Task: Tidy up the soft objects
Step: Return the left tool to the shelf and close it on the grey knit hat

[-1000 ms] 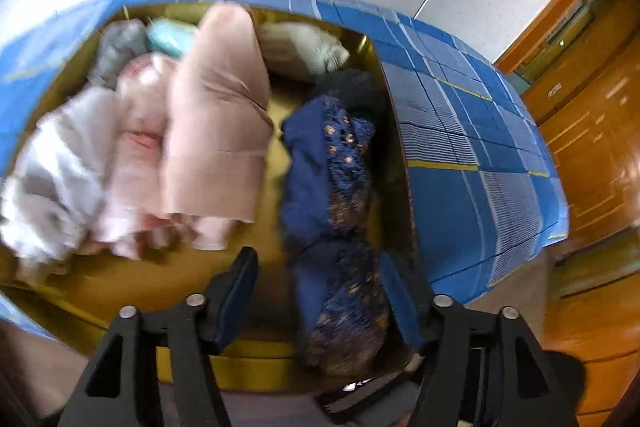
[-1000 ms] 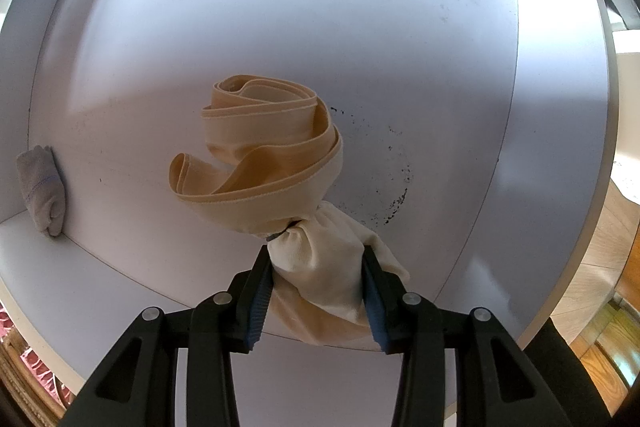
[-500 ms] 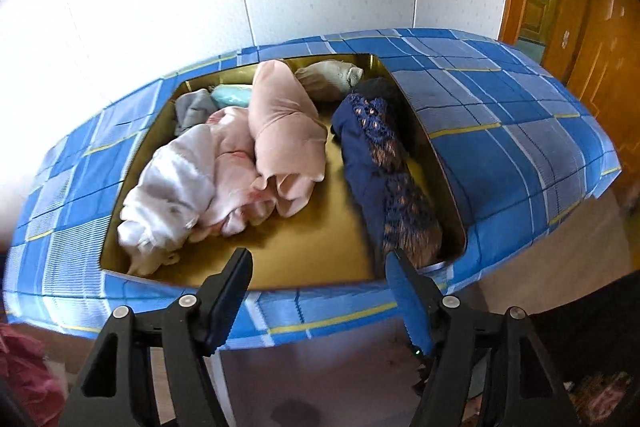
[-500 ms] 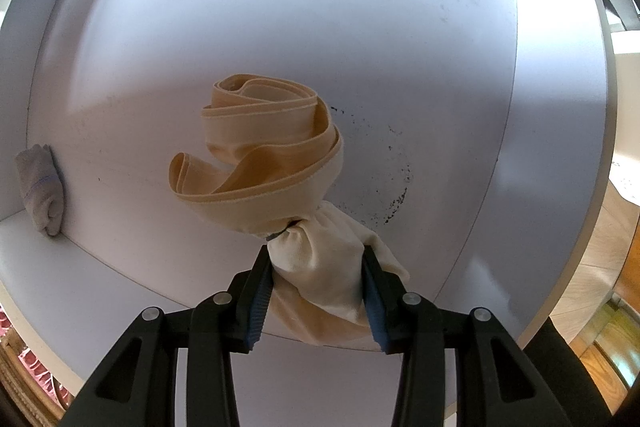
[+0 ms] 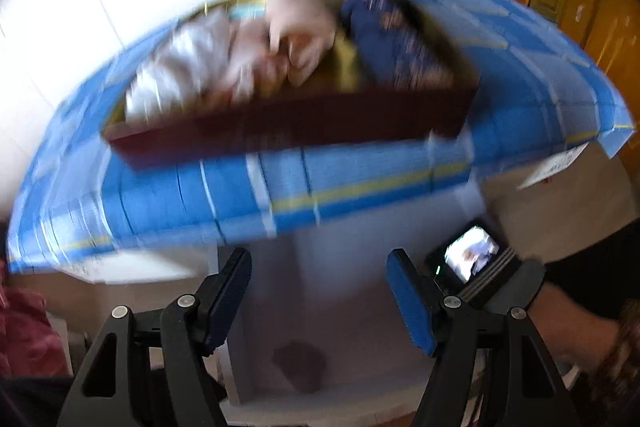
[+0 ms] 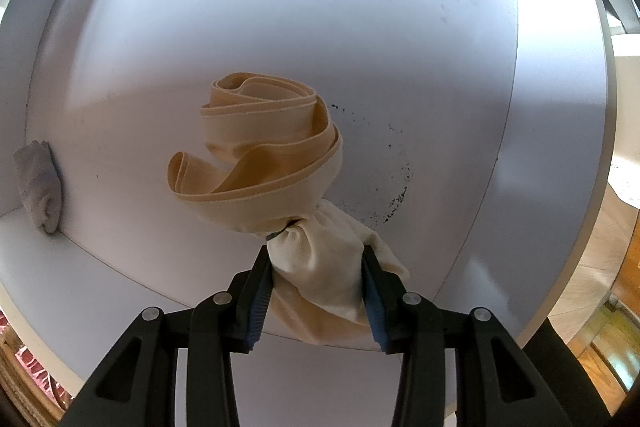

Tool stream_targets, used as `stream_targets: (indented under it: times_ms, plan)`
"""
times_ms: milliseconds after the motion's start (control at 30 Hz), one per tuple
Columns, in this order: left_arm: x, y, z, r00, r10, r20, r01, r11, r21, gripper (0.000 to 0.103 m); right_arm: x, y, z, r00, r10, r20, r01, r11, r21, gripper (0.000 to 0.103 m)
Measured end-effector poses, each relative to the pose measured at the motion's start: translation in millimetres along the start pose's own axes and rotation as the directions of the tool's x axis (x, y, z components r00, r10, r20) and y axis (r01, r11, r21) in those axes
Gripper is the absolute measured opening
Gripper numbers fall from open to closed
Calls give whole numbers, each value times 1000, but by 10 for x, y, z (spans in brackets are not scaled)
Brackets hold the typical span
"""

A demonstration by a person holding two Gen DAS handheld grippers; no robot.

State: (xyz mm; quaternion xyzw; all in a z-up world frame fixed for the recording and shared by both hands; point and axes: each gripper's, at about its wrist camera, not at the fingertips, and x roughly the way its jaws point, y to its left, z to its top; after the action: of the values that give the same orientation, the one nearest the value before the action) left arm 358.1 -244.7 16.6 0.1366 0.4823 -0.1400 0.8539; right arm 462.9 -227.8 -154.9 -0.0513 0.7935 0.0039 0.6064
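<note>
Cloth (image 6: 320, 267) sits pinched in my right gripper (image 6: 318, 291) — cream, bunched, its banded end coiled over the white shelf (image 6: 360, 27). My left gripper (image 5: 320, 299) has just been opening, nothing between its jaws; beyond — blurred — a tray (image 5: 280, 131) of rolled clothes (image 5: 224, 67) on the blue-checked bench (image 5: 360, 183).

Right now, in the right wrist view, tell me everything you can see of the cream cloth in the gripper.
The cream cloth is a soft, matte garment, pale ivory in its gathered body and warmer tan along a wide, stitched band. That band curls in loose loops above a bunched neck where something dark and small shows. The right gripper is shut on the gathered lower part, blue pads pressing both sides. It hangs before the white bin floor; contact with it cannot be told.
</note>
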Motion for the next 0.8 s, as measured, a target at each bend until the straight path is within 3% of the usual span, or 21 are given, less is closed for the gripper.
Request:
stream_targets:
  times_ms: [100,233,333,467,533,633,800]
  plan:
    - [266,121,-166,995,-22,-93,17,998,-55,71,15,8,8,1000,-2,-3,2,1000,3,43]
    - [739,368,-396,962,-55,-269,14,988,-152,71,39,-6,12,1000,-1,-8,1,1000,8,43]
    - [1129,579,-621,912,-60,-405,-31,976,-215,71,58,-17,18,1000,-2,-10,2,1000,13,43]
    - [1479,724,-859,846,-68,-529,-85,962,-259,72,83,-31,44,1000,-3,-12,3,1000,16,42]
    - [1646,708,-952,808,-89,-582,-77,964,-255,75,94,-31,49,1000,0,-12,0,1000,20,42]
    - [1823,669,-1043,774,-71,-629,-97,969,-228,75,88,-75,48,1000,10,-7,-9,999,38,39]
    - [2052,634,-1212,716,-100,-691,-93,967,-237,77,91,-197,45,999,40,1,-40,996,78,35]
